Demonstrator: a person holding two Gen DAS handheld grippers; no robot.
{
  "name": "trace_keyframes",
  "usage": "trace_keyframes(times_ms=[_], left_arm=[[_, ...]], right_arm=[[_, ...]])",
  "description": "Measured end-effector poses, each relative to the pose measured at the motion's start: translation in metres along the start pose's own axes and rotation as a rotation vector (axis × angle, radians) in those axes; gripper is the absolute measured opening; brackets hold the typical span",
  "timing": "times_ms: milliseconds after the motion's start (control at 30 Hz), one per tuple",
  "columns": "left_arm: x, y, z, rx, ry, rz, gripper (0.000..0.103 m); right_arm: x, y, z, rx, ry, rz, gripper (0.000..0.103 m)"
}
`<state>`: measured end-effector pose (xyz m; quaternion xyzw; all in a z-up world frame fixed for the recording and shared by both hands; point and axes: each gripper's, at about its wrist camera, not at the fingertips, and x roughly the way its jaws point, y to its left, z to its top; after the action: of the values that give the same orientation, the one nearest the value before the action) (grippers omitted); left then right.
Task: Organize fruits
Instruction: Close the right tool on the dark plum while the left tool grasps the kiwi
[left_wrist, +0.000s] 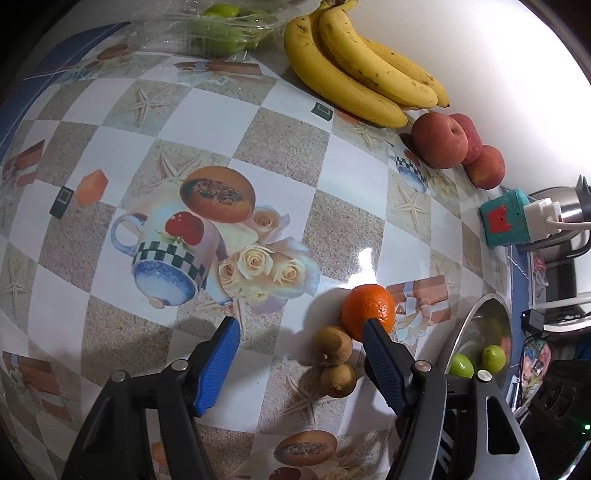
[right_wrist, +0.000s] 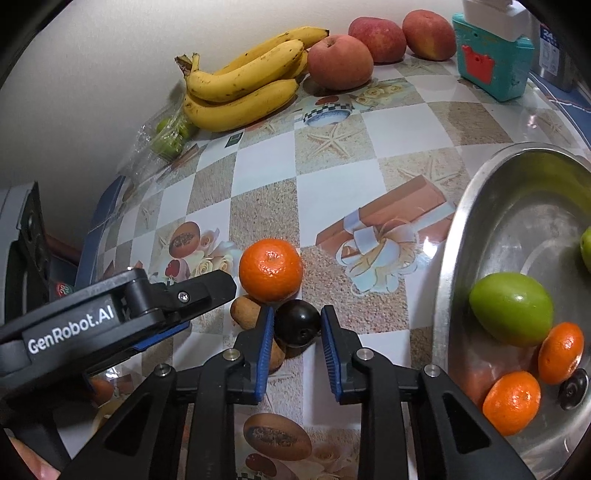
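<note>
Here, right gripper (right_wrist: 297, 326): its two blue pads squeeze a small dark round fruit (right_wrist: 296, 322), one pad on each side, and the fruit sits right between the tips.
Dark fruit's place: on the table, just below the orange (right_wrist: 270, 269) and beside a small brown fruit (right_wrist: 246, 311).
Left gripper (left_wrist: 300, 325): its jaws stand partly apart with nothing between them.
Left gripper's fingers: one fingertip (left_wrist: 373, 326) is right at the front of the orange; I cannot tell if it touches. The other fingertip (left_wrist: 229, 325) is over bare table, well to the side.
Brown fruits: two small ones (left_wrist: 332, 344) (left_wrist: 338, 380) lie close together just beside the orange, and they are near the gap of the left gripper, close to its inner finger.
Metal bowl (right_wrist: 461, 229): it sits near the grippers. In it are a green fruit (right_wrist: 511, 308), two oranges (right_wrist: 511, 402) (right_wrist: 560, 351) and one small dark fruit (right_wrist: 573, 388).
Far fruits: a bunch of bananas (right_wrist: 243, 88) and three red apples (right_wrist: 340, 62) lie by the white wall (right_wrist: 74, 74). Green fruits in a clear bag (right_wrist: 168, 134) lie next to the bananas.
Table (right_wrist: 399, 136): it has a shiny cover with squares and pictures of starfish, cups, roses and gift boxes.
Other thing: a teal box with a white plug (right_wrist: 491, 55) stands near the apples.
</note>
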<state>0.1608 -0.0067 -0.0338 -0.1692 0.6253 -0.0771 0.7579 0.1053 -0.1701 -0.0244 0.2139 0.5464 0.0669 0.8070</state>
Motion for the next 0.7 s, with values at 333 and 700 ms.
trace_keyframes(times_ms=[333, 700], left_arm=[[0.000, -0.006, -0.003, 0.039, 0.013, -0.015, 0.060], [0.008, -0.023, -0.013, 0.142, 0.038, 0.022, 0.048]], right_arm=[[-0.025, -0.015, -0.003, 0.048, 0.000, -0.010, 0.027], [-0.043, -0.024, -0.005, 0.087, -0.024, 0.006, 0.027]])
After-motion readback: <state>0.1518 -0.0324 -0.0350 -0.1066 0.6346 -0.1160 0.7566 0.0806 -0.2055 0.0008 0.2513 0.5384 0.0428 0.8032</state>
